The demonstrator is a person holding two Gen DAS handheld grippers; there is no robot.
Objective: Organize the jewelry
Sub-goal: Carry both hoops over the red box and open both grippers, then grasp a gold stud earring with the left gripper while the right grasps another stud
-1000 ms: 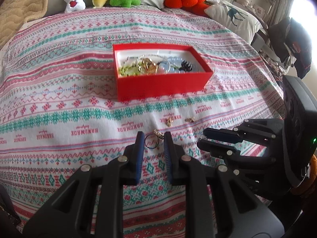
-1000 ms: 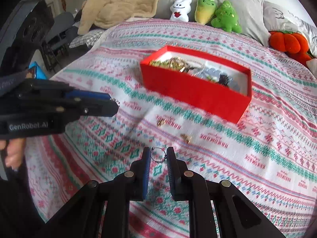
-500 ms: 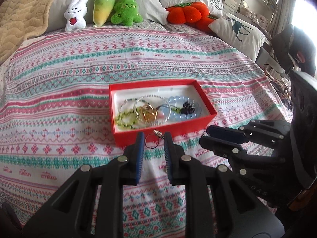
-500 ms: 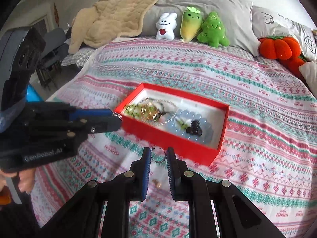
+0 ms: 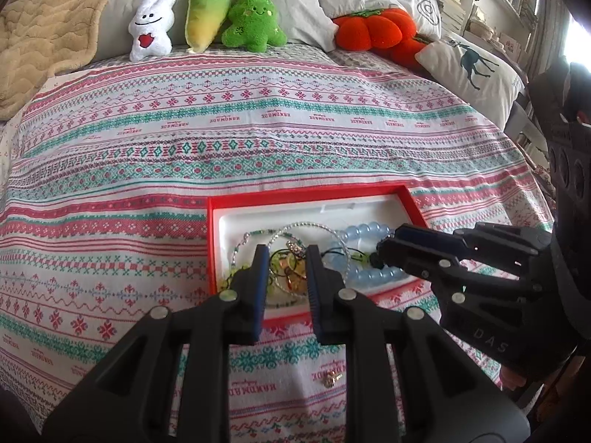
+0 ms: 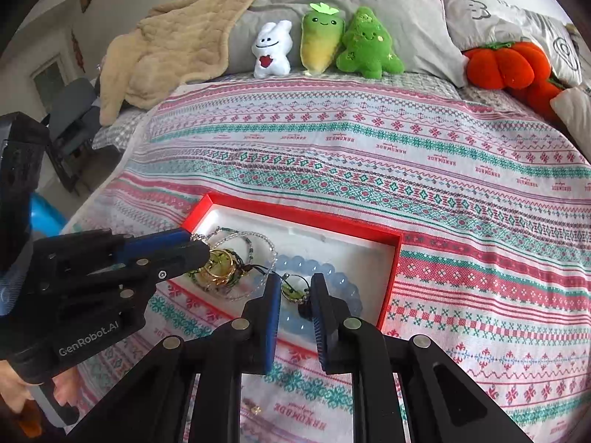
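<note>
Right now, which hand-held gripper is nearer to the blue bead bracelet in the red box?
Right. The right hand-held gripper hangs directly over the blue bead bracelet; the left hand-held gripper is off to its side, above the gold bangles.

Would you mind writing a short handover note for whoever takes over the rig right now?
Left gripper: shut on left hoop earring, over the red box.
Right gripper: shut on right hoop earring, also over the box.
Done: blue bead bracelet and other pieces lie inside.
Left: drop both hoops in, then fetch the small gold piece from the bedspread.
</note>
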